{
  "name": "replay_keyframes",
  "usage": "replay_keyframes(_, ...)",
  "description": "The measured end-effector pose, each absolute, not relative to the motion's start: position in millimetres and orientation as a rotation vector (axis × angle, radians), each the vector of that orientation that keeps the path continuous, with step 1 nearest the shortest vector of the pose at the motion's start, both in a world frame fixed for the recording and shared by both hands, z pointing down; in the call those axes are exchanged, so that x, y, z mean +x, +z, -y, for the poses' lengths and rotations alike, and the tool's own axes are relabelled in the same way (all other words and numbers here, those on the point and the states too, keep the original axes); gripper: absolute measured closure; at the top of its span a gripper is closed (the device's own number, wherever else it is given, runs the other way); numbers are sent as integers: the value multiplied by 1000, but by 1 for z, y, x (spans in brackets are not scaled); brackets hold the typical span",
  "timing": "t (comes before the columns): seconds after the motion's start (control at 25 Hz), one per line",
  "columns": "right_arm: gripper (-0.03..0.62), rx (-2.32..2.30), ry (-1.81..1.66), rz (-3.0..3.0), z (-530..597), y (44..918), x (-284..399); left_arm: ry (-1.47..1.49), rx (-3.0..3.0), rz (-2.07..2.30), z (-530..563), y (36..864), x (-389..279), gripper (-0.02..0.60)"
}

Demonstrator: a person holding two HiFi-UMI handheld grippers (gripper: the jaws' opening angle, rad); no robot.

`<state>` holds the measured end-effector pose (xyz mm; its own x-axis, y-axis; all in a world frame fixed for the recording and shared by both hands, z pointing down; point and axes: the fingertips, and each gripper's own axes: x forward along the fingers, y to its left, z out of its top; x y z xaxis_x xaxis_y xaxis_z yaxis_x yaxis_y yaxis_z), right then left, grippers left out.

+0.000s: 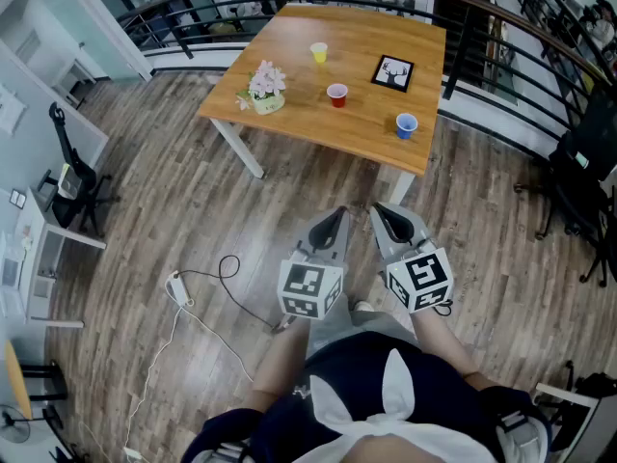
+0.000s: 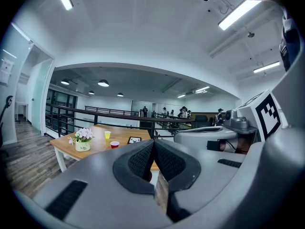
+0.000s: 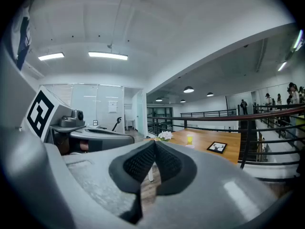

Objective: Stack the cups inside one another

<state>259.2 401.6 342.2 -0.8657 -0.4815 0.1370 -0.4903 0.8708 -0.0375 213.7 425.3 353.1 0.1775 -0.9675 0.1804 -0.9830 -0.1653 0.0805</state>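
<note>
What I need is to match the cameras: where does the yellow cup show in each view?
Head view: yellow cup, upper middle.
Left gripper view: yellow cup, left of centre, slightly below mid-height.
Right gripper view: yellow cup, right of centre, slightly below mid-height.
Shared landmark: black picture frame, right of the cup in all three views.

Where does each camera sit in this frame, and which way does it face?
Head view: on the person's head, looking steeply down at floor, table, left gripper, right gripper, own torso.
Left gripper view: on that gripper, along shut jaws toward the table; right gripper alongside.
Right gripper view: likewise; left gripper alongside.
Shared: table, yellow cup.
</note>
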Motion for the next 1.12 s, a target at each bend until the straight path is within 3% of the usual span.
replay_keyframes(1.12, 595, 922, 55, 2819, -194, 361, 115, 167, 2320, 1769, -221, 375, 47, 565)
